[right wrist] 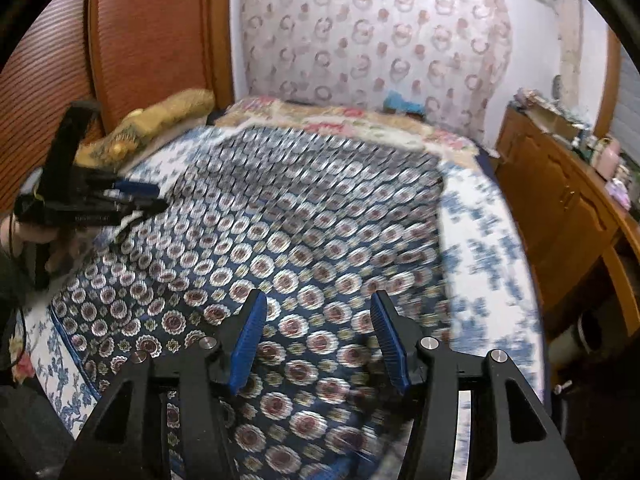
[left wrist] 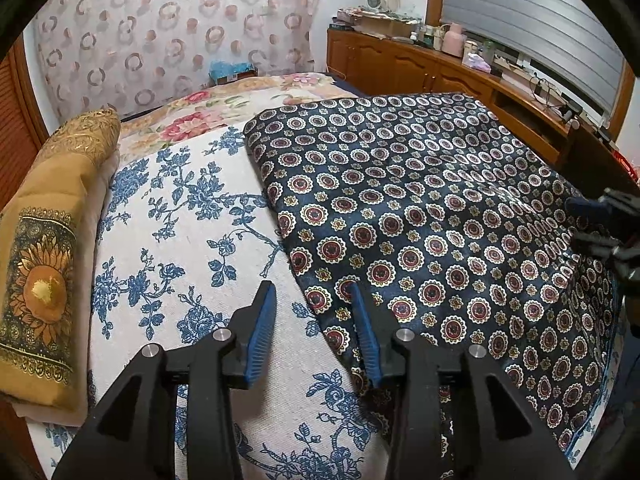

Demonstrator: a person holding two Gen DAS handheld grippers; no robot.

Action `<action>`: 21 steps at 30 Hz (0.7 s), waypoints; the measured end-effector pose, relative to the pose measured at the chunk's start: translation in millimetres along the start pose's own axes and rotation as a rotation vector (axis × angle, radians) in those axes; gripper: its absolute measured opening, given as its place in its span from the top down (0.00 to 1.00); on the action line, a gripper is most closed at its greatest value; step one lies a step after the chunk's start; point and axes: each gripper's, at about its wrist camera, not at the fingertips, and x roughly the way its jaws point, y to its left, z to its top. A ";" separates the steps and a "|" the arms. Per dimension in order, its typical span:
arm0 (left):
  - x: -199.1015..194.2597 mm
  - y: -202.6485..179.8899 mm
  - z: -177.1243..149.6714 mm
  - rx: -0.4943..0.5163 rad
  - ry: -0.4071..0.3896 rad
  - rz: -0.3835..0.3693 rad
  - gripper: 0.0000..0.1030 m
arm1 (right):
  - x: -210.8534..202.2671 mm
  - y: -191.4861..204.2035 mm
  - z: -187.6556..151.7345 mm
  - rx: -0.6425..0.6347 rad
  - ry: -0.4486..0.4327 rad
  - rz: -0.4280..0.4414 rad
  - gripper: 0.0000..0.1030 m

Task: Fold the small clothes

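Observation:
A dark navy cloth (left wrist: 420, 208) printed with red-and-white medallions lies spread flat on the bed's white sheet with blue flowers (left wrist: 180, 220). My left gripper (left wrist: 310, 288) is open at the cloth's left edge, its right finger over the hem and its left finger over the sheet. Nothing is pinched between them. In the right wrist view, which is blurred, my right gripper (right wrist: 319, 298) stands open just above the same cloth (right wrist: 280, 220), holding nothing. Each gripper also shows in the other view: the right gripper (left wrist: 600, 220) at the far right, the left gripper (right wrist: 120, 196) at the left, held by a hand.
A golden sunflower pillow (left wrist: 44, 264) lies along the bed's left side by a wooden headboard (right wrist: 152, 40). A floral quilt (left wrist: 208, 116) covers the far end. A wooden cabinet (left wrist: 400, 60) loaded with clutter runs along the right, under a shuttered window.

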 end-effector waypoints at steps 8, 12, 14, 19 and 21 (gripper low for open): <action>0.2 0.1 -0.4 -0.003 0.000 0.000 0.61 | 29.2 2.3 -2.1 -0.008 0.070 0.010 0.38; 0.2 0.4 -0.5 -0.007 0.000 -0.003 0.59 | 33.5 13.5 -1.6 -0.053 0.085 0.009 0.25; 0.1 1.8 -1.0 -0.013 0.000 -0.011 0.59 | 34.8 13.0 -2.6 -0.046 0.087 0.014 0.22; -1.9 0.2 -3.7 -0.011 0.000 0.003 0.59 | 36.1 8.8 -0.8 -0.031 0.093 0.013 0.18; -6.5 0.0 -9.5 -0.008 0.000 -0.009 0.59 | 36.4 8.8 -0.6 -0.030 0.094 0.014 0.18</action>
